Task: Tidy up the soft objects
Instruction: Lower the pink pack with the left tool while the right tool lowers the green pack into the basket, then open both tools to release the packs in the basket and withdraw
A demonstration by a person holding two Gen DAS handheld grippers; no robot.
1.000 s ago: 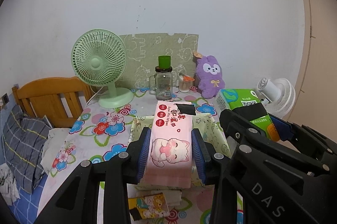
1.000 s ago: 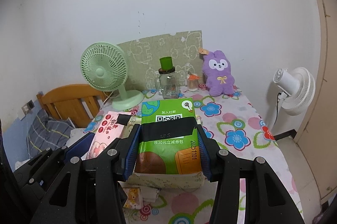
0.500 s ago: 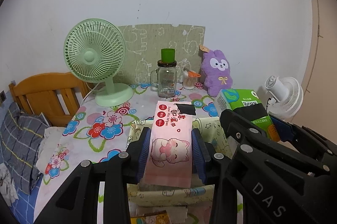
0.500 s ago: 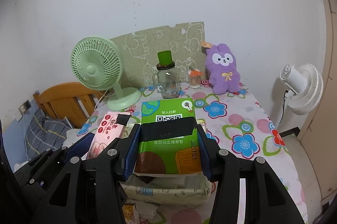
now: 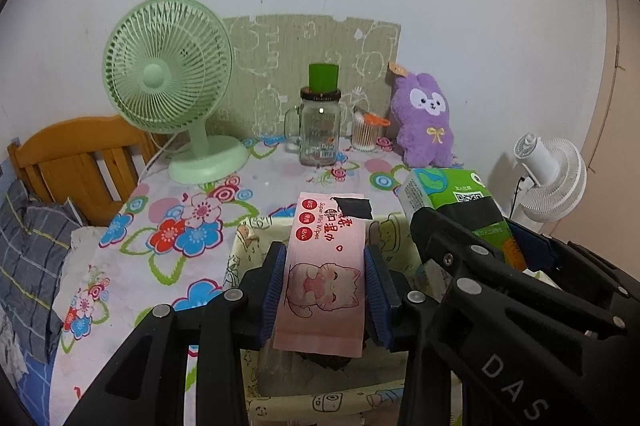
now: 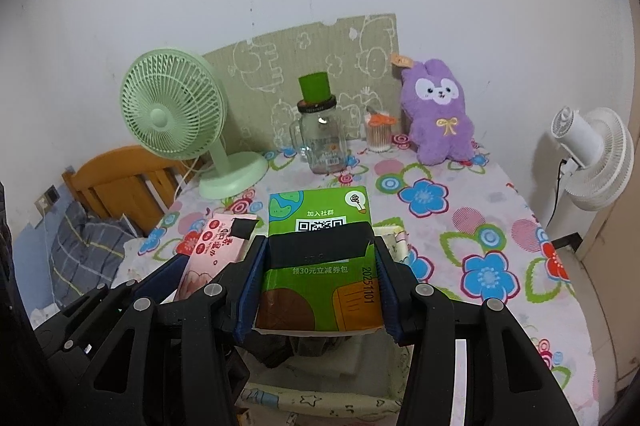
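The left gripper (image 5: pixel 325 290) clamps the pink wipes pack (image 5: pixel 326 278), the right gripper (image 6: pixel 318 282) the green tissue pack (image 6: pixel 320 262), both above the fabric bin (image 5: pixel 256 250)

a printed fabric storage bin (image 5: pixel 240 258) is sitting at the near end of the flower-patterned tablecloth (image 5: pixel 160 226). behind it, along the wall, a pale green desk fan (image 5: pixel 168 82) is standing at the left, a clear glass handled jar (image 5: pixel 318 130) in the middle, and a purple plush rabbit (image 5: pixel 424 122) at the right.
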